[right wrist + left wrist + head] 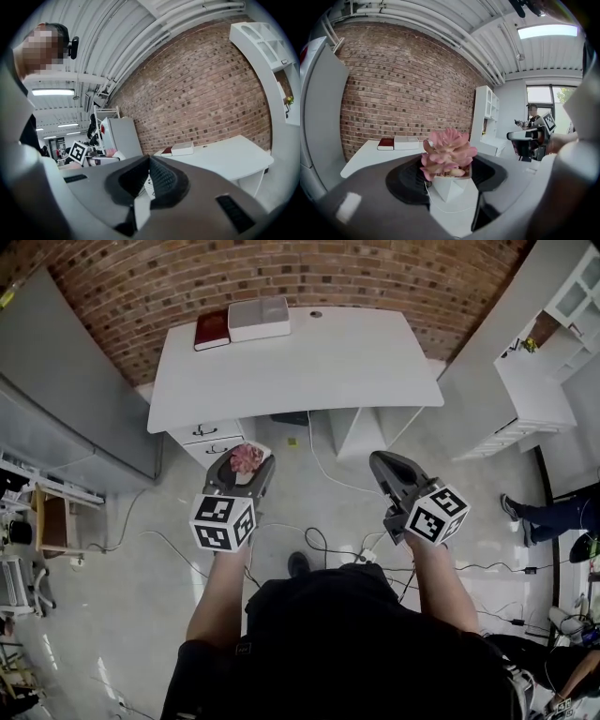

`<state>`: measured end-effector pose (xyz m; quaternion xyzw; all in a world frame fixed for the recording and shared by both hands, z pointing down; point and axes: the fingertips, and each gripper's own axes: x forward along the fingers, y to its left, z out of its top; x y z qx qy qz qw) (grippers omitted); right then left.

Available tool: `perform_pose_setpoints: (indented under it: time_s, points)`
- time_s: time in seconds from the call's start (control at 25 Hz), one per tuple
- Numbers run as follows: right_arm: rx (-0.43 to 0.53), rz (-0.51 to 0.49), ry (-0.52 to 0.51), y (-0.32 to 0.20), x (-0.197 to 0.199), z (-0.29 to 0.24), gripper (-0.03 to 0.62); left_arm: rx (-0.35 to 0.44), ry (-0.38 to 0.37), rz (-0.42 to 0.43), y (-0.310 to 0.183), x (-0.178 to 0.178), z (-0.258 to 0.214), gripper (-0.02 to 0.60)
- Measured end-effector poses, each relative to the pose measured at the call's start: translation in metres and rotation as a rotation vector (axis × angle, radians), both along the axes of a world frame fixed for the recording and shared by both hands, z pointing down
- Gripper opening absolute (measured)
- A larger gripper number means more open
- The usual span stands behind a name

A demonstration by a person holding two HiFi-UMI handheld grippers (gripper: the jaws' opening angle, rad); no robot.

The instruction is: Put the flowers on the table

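Note:
A pink succulent (446, 152) in a small white faceted pot (450, 185) sits between the jaws of my left gripper (451, 180), which is shut on the pot. In the head view the same flowers (247, 458) show in the left gripper (242, 471), held in the air in front of the white table (319, 367). My right gripper (386, 468) hangs to the right at about the same height, shut with nothing in it; its pads (159, 180) meet at the tips.
A red book (212, 330) and a white box (260, 318) lie at the table's far left corner by the brick wall. A drawer unit (211, 437) stands under the table. Cables trail over the floor (319, 493). A white shelf (553, 343) stands right, grey cabinets left.

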<state>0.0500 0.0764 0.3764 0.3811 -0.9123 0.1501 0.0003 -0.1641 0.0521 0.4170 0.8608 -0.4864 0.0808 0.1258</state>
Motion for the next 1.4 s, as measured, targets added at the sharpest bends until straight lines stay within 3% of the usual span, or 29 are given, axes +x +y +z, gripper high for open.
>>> perform_pose_setpoints:
  time_s: [0.28, 0.76, 1.04, 1.4]
  points:
    - [0.028, -0.014, 0.0, -0.021, -0.022, -0.016, 0.009, 0.043, 0.002, -0.024, -0.017, -0.027, -0.017, 0.27]
    - [0.004, -0.049, -0.051, -0.095, -0.034, -0.004, 0.009, 0.006, -0.014, -0.062, -0.075, -0.038, -0.005, 0.27]
    - [-0.042, -0.07, -0.076, -0.183, -0.018, 0.019, 0.009, -0.04, -0.028, -0.094, -0.157, -0.026, 0.012, 0.27]
    - [-0.109, -0.113, -0.084, -0.324, 0.03, 0.041, 0.009, -0.109, -0.056, -0.109, -0.286, 0.031, 0.025, 0.27]
